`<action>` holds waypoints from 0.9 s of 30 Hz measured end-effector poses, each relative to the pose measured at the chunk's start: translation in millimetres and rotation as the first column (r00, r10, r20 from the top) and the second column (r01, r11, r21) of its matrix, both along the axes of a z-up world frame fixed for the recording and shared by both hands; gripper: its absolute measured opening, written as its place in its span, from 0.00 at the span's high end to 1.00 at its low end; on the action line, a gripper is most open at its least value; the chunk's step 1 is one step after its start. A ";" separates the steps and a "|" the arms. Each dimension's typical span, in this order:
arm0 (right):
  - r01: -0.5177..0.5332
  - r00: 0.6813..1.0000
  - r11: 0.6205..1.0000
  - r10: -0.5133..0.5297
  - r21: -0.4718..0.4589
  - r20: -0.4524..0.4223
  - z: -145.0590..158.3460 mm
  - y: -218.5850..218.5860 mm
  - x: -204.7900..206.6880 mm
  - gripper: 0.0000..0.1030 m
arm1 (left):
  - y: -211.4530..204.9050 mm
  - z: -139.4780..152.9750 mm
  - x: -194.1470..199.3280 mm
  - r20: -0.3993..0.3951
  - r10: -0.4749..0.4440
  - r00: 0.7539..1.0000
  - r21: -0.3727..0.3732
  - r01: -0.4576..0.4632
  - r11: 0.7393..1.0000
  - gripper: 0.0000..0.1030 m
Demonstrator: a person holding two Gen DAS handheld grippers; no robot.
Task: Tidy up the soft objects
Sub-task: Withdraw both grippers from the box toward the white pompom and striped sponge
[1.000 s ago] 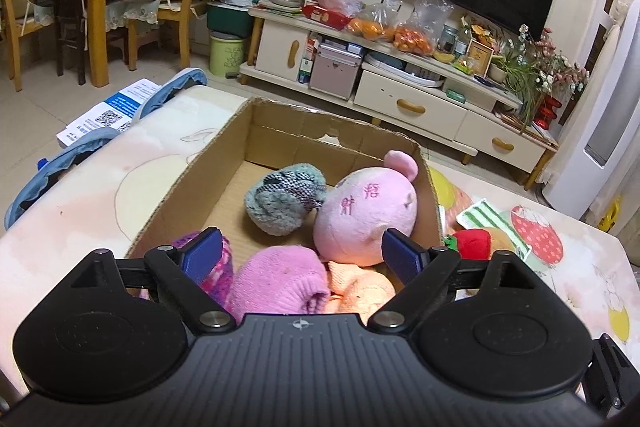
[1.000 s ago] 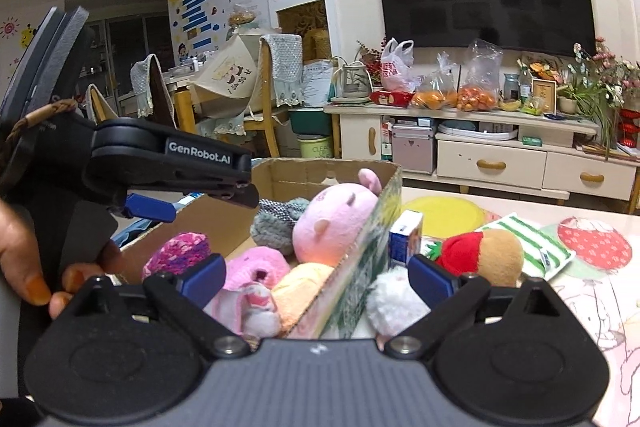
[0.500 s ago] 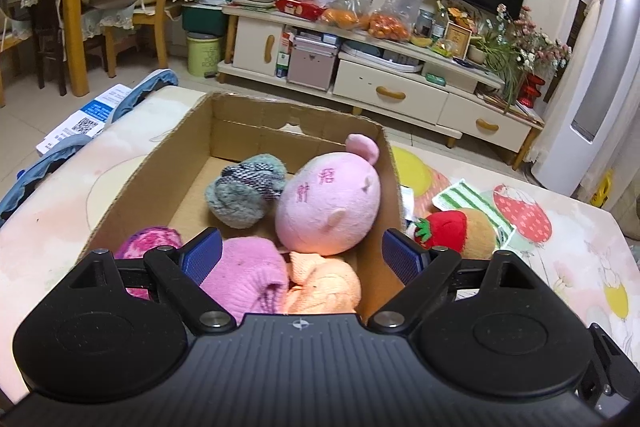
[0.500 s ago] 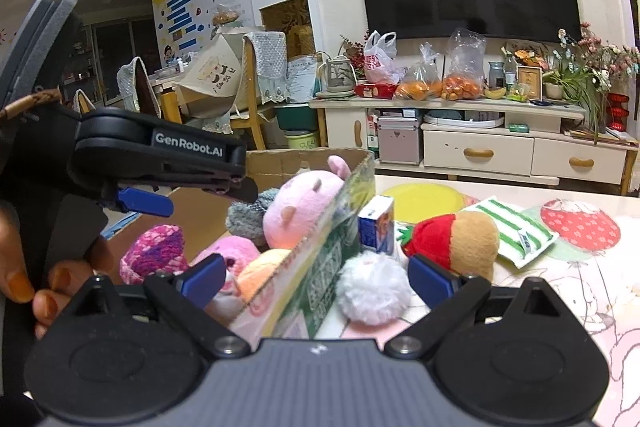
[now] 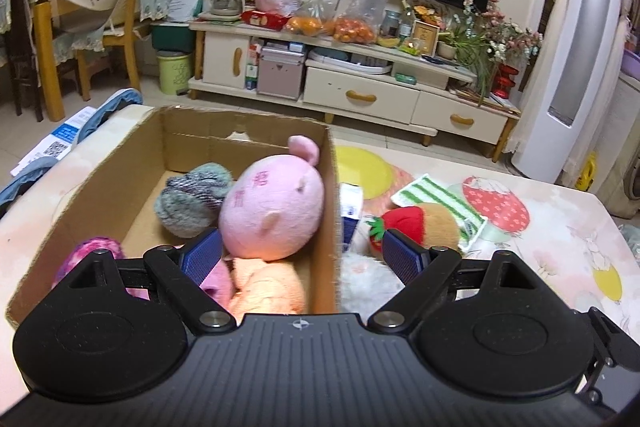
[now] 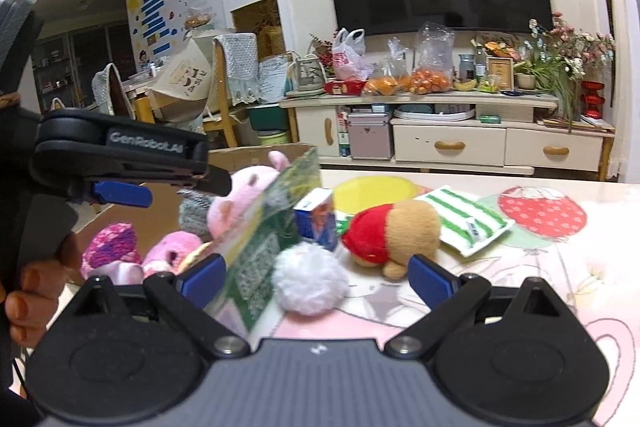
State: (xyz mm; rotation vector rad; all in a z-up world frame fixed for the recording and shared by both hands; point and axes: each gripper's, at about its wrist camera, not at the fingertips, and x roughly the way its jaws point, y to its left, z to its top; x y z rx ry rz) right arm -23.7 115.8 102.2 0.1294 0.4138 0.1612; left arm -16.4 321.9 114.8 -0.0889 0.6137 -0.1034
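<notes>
Right wrist view: the right gripper has its jaws spread wide and holds nothing. A white pompom lies on the table between its fingers, untouched, close against the outer wall of the box. Just behind it sit a red-and-tan plush, a small blue carton and a striped cloth.

The left gripper is also wide open and empty, hanging over the box's near right corner, with the wall between its pads. The box already holds 5 soft things: a pink pig, a grey knit ball, an orange piece, a pink piece and a purple knit one.

The step in hand looks like reaching for the pompom, 1 of the soft items not yet boxed. Next, the right gripper would need to advance until the pompom sits between its pads, close gently since it will squash, then lift it over the wall. The carton standing near could get knocked.
</notes>
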 end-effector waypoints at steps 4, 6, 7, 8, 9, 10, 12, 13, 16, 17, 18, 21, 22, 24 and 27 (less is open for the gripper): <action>0.024 1.000 1.000 -0.024 0.002 -0.005 -3.4 -14.7 0.2 0.06 | -2.5 -1.6 0.2 0.008 -0.027 1.000 0.011 0.027 1.000 0.00; 0.034 0.999 0.999 -0.033 0.010 -0.008 -4.5 -21.9 0.8 0.06 | -2.2 -2.2 1.2 0.008 -0.039 0.999 0.014 0.039 0.999 0.00; 0.037 0.999 0.999 -0.037 0.012 -0.008 -4.4 -25.4 1.6 0.06 | -2.6 -2.7 1.5 0.007 -0.045 0.999 0.014 0.045 0.999 0.00; 0.041 0.999 0.999 -0.041 0.012 -0.008 -4.8 -28.4 1.6 0.06 | -3.2 -3.1 2.3 0.008 -0.051 0.999 0.014 0.050 0.999 0.00; 0.045 0.999 0.999 -0.045 0.010 -0.007 -5.5 -30.4 1.4 0.06 | -3.7 -3.1 2.9 0.009 -0.056 0.998 0.015 0.055 0.998 0.00; 0.048 0.999 0.999 -0.048 0.008 -0.006 -6.1 -32.8 1.2 0.06 | -4.3 -3.5 3.5 0.010 -0.061 0.998 0.018 0.061 0.998 0.00; 0.055 0.998 0.998 -0.055 0.004 -0.005 -7.4 -38.0 1.1 0.06 | -5.7 -4.7 4.1 0.013 -0.067 0.998 0.026 0.067 0.997 0.00; 0.059 0.998 0.998 -0.059 0.003 -0.005 -8.0 -40.8 1.2 0.06 | -6.2 -5.4 3.8 0.014 -0.069 0.998 0.029 0.069 0.997 0.00; 0.077 0.997 0.997 -0.077 0.000 -0.003 -8.9 -51.2 1.3 0.06 | -8.8 -7.3 1.7 0.021 -0.081 0.997 0.029 0.080 0.996 0.00; 0.085 0.996 0.996 -0.085 -0.001 -0.002 -9.4 -55.1 1.5 0.06 | -8.7 -7.0 1.7 0.024 -0.085 0.996 0.031 0.084 0.996 0.00; 0.094 0.996 0.996 -0.094 -0.002 -0.001 -9.9 -59.2 1.6 0.06 | -9.8 -7.4 1.4 0.029 -0.086 0.996 0.038 0.085 0.996 0.00; 0.129 0.992 0.992 -0.129 -0.010 0.001 -13.1 -73.7 2.7 0.06 | -15.2 -10.6 -3.6 0.046 -0.099 0.994 0.072 0.096 0.993 0.00; 0.143 0.990 0.990 -0.144 -0.015 -0.001 -14.6 -79.0 3.3 0.06 | -18.6 -12.9 -5.8 0.050 -0.099 0.994 0.088 0.095 0.992 0.00; 0.169 0.986 0.986 -0.169 -0.016 -0.007 -17.7 -88.5 3.9 0.06 | -24.3 -18.0 -10.4 0.055 -0.105 0.993 0.115 0.098 0.989 0.00; 0.197 0.980 0.980 -0.197 -0.008 -0.018 -22.3 -103.7 5.9 0.06 | -33.6 -27.2 -16.0 0.058 -0.105 0.993 0.151 0.095 0.984 0.00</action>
